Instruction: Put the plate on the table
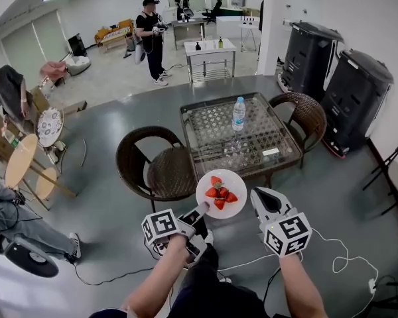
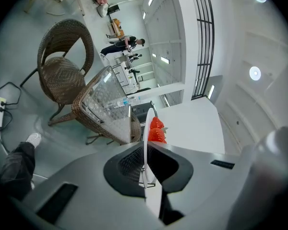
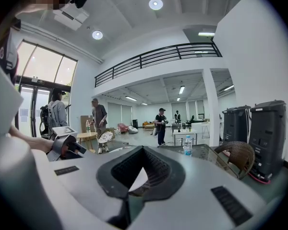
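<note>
My left gripper clamps the plate by its near rim, with the table just ahead beyond it; my right gripper sits closed and empty

The head view looks from high up and steeply down at the floor. The left gripper and right gripper are close at the bottom, and the glass table is a bit farther ahead. The left gripper view sits very near the plate and sees it edge-on. It is tipped sideways, so the room looks turned. The right gripper view looks level across the room. All three views show the glass table. The head view and right gripper view both show the water bottle.
</note>
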The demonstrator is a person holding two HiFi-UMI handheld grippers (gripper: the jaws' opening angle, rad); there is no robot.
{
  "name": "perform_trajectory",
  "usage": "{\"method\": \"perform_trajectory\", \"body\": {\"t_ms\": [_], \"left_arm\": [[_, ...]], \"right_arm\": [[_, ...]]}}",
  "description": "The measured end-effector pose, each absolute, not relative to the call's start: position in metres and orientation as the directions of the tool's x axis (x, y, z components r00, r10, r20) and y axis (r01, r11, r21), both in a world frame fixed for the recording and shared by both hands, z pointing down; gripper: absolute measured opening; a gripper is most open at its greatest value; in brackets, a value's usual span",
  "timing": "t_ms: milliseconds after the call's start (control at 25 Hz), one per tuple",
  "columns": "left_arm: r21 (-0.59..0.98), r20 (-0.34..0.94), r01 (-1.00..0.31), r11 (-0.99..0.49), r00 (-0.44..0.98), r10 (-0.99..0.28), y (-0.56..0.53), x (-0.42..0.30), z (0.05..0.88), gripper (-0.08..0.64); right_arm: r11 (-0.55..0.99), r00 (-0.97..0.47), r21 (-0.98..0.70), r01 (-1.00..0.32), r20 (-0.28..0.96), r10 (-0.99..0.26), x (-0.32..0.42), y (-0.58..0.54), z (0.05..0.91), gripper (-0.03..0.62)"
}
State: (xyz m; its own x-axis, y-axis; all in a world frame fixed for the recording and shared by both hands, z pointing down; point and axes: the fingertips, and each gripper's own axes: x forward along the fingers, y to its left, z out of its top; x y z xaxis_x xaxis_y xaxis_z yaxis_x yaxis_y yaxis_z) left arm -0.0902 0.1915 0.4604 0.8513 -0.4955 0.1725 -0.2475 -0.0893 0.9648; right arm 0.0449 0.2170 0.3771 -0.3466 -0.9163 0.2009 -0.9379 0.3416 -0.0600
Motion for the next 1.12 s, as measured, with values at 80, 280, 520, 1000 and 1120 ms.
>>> {"method": "perform_trajectory", "body": {"t_ms": [80, 280, 520, 1000, 1120], "left_arm": [[0.966, 0.175, -0.246, -0.083, 0.854, -0.491, 0.177, -0.087, 0.464, 0.014], [0.965, 0.194, -0.254, -0.065, 0.859, -0.474, 0.135, -0.078, 0.479, 0.014], [0.964, 0.213, -0.263, -0.046, 0.862, -0.46, 0.076, -0.067, 0.492, 0.015], [0.965, 0.214, -0.258, -0.05, 0.883, -0.418, -0.037, -0.057, 0.502, 0.014], [0.963, 0.22, -0.264, -0.051, 0.884, -0.413, -0.057, -0.058, 0.504, 0.014]], "right_arm": [[0.336, -0.342, -0.062, -0.94, 0.211, -0.916, 0.048, 0.204, 0.382, 0.005], [0.323, -0.33, -0.071, -0.944, 0.232, -0.915, 0.059, 0.159, 0.394, 0.005], [0.314, -0.328, -0.093, -0.945, 0.26, -0.908, 0.069, 0.098, 0.41, 0.005], [0.281, -0.287, -0.064, -0.958, 0.307, -0.908, 0.086, -0.025, 0.42, 0.005], [0.277, -0.277, -0.045, -0.96, 0.31, -0.909, 0.09, -0.048, 0.418, 0.005]]}}
